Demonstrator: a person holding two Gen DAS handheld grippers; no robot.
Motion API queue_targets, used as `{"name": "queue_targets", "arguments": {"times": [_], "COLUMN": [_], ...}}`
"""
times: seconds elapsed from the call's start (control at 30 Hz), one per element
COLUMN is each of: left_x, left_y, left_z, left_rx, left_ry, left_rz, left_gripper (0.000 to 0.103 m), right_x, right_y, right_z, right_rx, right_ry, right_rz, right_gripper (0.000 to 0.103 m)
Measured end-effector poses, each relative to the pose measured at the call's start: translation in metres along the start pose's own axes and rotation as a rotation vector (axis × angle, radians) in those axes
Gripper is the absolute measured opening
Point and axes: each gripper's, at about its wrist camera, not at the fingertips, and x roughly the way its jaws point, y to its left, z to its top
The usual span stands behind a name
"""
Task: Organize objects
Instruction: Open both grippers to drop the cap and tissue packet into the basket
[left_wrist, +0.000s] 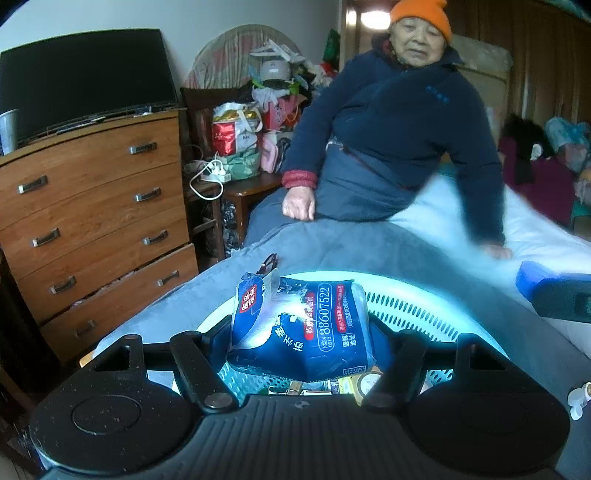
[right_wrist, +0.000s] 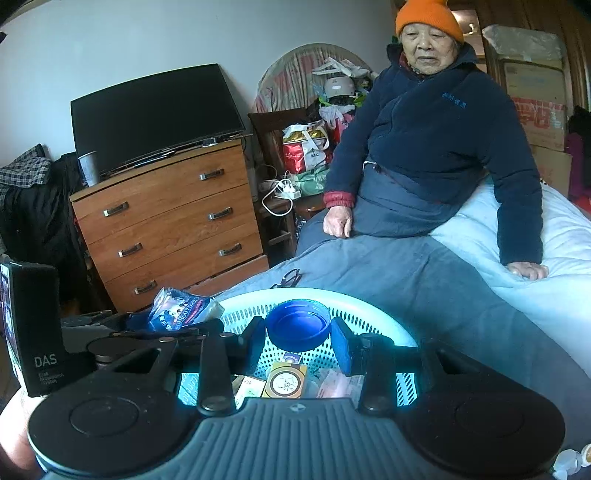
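Pretty cluttered bedroom. A wooden chest of drawers (right_wrist: 173, 229) sits against the pale wall (right_wrist: 147, 40), its bottom drawer slightly open. On top of it: a dark TV (right_wrist: 155, 118) and a cup (right_wrist: 89, 168). Right of it, a chair (right_wrist: 280, 147) piled with bags. A bed (right_wrist: 554, 266) with pale bedding is further right.

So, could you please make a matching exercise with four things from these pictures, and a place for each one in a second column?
Things:
1. blue tissue pack
2. blue lid
3. grey cup
4. glasses

Places:
a. on the wooden dresser
b. between the right gripper fingers
c. on the grey blanket, behind the basket
d. in the left gripper

Pairs: 1-d, 2-b, 3-a, 4-c
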Motion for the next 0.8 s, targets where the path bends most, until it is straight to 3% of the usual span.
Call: {"name": "queue_targets", "arguments": {"times": [0.8], "left_x": [0.004], "left_y": [0.002], "left_z": [-0.004], "left_rx": [0.015], "left_ry": [0.014], "left_rz": [0.009], "left_gripper": [0.071], "right_x": [0.018], "right_y": [0.005], "right_z": [-0.004], "right_rx": [0.019], "right_ry": [0.019], "right_rz": [0.005], "right_gripper": [0.041]}}
